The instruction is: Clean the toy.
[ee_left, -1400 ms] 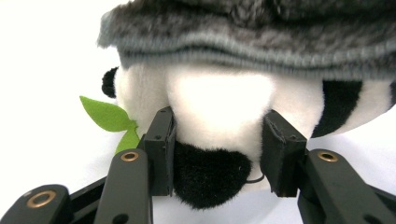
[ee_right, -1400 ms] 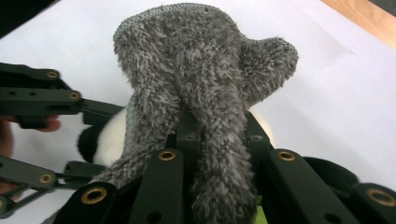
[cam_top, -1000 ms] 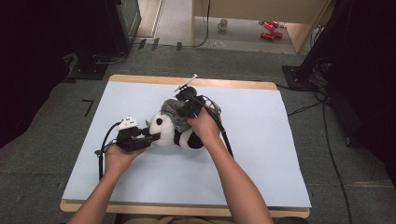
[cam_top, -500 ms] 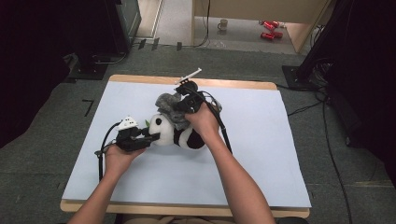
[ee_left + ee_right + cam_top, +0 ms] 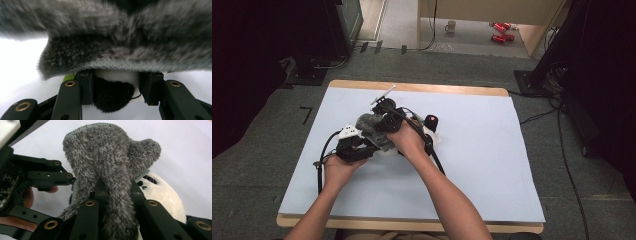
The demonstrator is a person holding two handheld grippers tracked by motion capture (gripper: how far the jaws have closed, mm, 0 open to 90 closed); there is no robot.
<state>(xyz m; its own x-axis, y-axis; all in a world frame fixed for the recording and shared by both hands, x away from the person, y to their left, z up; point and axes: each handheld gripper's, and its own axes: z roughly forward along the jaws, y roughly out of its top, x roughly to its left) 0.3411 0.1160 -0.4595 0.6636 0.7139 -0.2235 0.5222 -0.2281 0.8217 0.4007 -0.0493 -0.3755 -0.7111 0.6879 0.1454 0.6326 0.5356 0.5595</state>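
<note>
A black and white panda plush (image 5: 432, 134) lies on the pale blue mat (image 5: 492, 165), mostly under my right hand. My left gripper (image 5: 368, 146) is shut on a black furry part of the panda (image 5: 112, 93), with white plush just above it. My right gripper (image 5: 378, 123) is shut on a grey fuzzy cloth piece (image 5: 368, 125), which it holds over the panda's left end. In the right gripper view the grey piece (image 5: 110, 157) rises between the jaws of my right gripper (image 5: 116, 188), and the panda's face (image 5: 160, 192) shows below it on the right. The grey fur (image 5: 125, 37) hangs over my left gripper (image 5: 116, 85).
The mat covers a wooden table (image 5: 422, 88). Cables trail from both grippers across the mat. On the floor beyond the table stand a mug (image 5: 451, 26) and red cans (image 5: 499, 31). Dark equipment stands at both sides.
My right hand has carried the grey piece to the left, over the panda's end at my left gripper. The panda's right side now shows beyond the hand. The left hand has kept still.
</note>
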